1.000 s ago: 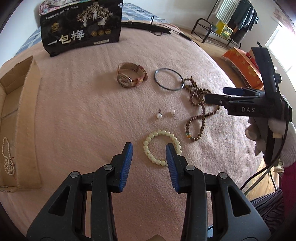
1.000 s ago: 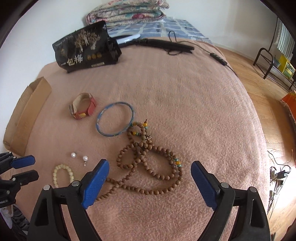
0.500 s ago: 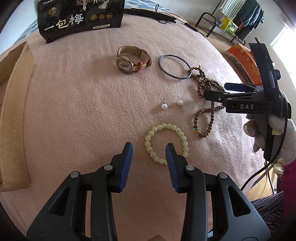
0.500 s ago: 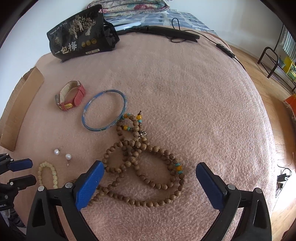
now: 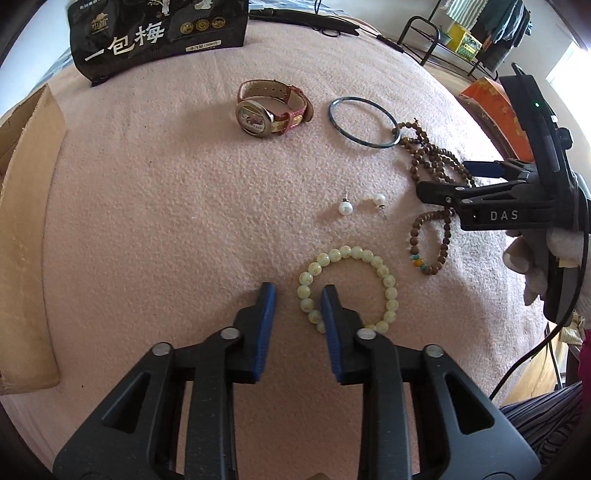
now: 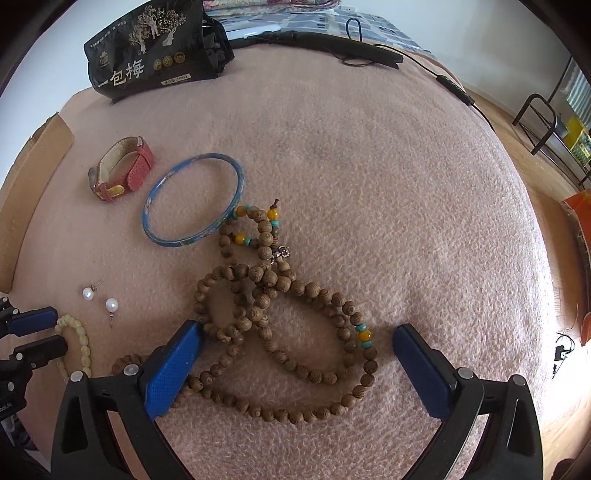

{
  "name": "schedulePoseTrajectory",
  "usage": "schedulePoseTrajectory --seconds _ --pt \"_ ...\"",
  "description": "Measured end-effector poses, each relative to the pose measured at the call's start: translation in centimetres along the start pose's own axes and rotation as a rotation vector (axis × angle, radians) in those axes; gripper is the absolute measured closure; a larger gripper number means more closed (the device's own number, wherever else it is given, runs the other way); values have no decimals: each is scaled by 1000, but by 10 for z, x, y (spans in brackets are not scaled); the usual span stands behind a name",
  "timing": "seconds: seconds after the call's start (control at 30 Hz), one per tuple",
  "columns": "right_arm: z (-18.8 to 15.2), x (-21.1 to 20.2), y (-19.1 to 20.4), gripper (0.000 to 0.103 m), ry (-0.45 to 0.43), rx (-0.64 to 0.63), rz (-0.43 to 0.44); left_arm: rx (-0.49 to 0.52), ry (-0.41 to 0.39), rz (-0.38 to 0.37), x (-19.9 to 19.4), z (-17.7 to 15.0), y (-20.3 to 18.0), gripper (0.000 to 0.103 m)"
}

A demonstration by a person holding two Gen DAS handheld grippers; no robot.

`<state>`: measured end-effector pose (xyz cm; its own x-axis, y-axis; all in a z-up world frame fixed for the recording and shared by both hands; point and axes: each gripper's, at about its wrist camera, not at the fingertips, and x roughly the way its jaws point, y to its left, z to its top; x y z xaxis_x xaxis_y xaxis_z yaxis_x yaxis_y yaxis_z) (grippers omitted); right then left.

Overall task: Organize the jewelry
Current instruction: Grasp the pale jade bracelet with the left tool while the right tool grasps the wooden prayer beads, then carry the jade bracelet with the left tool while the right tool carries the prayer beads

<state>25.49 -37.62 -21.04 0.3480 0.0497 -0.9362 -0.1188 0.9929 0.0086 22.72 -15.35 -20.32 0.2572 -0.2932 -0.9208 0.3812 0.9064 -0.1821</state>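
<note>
The left gripper [image 5: 297,295] is seen low over the pink blanket [image 5: 166,206], its jaws closing around the near-left beads of the pale bead bracelet [image 5: 347,288] without yet pressing them. The right gripper [image 6: 295,343] is held wide apart, straddling the wooden bead necklace [image 6: 280,325], nothing gripped. Two pearl earrings [image 5: 362,205] are found just beyond the bracelet. Farther off, a watch [image 5: 271,109] and a bangle [image 5: 364,122] are laid side by side, the bangle touching the necklace. A black bag [image 5: 155,33] is set at the far edge, a cardboard box [image 5: 26,221] at the left.

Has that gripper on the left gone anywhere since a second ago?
Yes. The left gripper has come down and closer to the pale bead bracelet, which now straddles one finger; its jaws are closing, with beads between them.
</note>
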Motion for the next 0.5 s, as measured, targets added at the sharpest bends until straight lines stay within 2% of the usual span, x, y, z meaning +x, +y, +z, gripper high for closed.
schedulePoseTrajectory --seconds 0.07,0.17,0.27,0.33,0.5 --pt "0 0 0 0 -3 -3 2 0 -3 8 0 1 1 91" --pt "-2 -2 1 6 -12 2 1 -5 -6 7 1 2 3 96" --pt "-2 -8 0 31 -30 -2 -1 -2 -10 9 1 2 2 96" --pt "-3 -13 0 54 -43 -7 -5 1 -13 10 0 1 1 97" --pt "-4 -17 1 86 -55 -14 -2 2 -20 4 -5 0 0 98"
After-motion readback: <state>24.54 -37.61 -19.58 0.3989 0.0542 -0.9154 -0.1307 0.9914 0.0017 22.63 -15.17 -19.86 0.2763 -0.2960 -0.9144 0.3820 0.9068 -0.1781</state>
